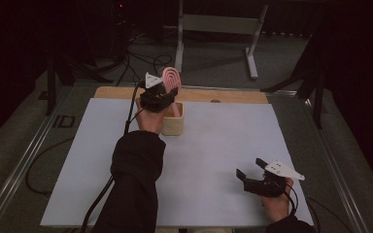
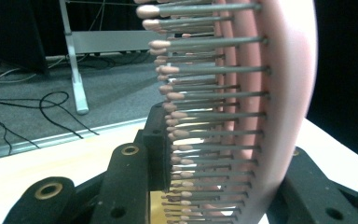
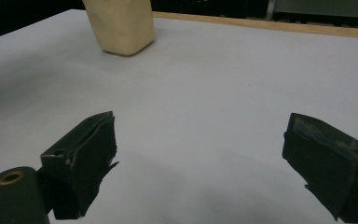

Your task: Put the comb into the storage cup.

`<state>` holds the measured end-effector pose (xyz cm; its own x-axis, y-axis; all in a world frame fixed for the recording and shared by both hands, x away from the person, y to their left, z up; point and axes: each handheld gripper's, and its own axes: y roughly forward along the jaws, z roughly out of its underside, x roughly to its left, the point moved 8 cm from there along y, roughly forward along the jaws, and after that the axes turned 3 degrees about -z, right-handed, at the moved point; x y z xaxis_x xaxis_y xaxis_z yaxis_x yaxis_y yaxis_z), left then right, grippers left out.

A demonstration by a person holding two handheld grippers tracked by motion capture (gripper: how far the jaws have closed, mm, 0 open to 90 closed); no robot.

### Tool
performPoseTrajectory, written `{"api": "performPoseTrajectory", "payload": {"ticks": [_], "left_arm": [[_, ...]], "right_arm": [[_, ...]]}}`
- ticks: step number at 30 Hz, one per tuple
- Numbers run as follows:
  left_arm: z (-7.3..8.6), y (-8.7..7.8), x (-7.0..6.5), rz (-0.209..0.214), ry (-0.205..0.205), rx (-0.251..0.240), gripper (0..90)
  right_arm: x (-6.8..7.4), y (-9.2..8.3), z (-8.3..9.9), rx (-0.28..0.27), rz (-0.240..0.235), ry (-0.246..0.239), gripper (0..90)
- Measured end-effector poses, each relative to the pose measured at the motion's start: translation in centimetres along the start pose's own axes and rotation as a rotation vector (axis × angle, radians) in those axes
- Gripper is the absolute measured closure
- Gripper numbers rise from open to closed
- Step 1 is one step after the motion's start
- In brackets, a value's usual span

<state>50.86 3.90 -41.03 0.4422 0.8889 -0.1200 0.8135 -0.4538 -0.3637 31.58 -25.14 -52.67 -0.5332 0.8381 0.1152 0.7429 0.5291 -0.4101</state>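
A pink hairbrush stands upright with its handle down inside a cream cup near the table's far edge. My left gripper is shut on the hairbrush head, one jaw against the bristles, the other behind its pink back. Close up in the left gripper view, the hairbrush shows rows of grey pins with pink tips between the black jaws. My right gripper rests at the near right of the table, open, with nothing between its fingers. The right gripper view has the cup far off at upper left.
A white sheet covers the table, with a wooden strip along its far edge. Beyond the table, cables and a metal stand lie on the grey floor. A metal rail runs down the table's left side.
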Motion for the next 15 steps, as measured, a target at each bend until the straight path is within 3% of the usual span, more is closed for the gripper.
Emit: {"api": "performPoseTrajectory", "payload": {"ticks": [10,15], "left_arm": [[0.9,0.3,0.1,0.006,-0.018,0.013,64.4],[1.5,0.4,0.3,0.010,-0.046,0.012,64.2]], "right_arm": [[0.0,0.1,0.1,0.002,0.002,-0.001,9.6],[0.0,0.1,0.1,0.002,0.001,-0.001,9.7]]}}
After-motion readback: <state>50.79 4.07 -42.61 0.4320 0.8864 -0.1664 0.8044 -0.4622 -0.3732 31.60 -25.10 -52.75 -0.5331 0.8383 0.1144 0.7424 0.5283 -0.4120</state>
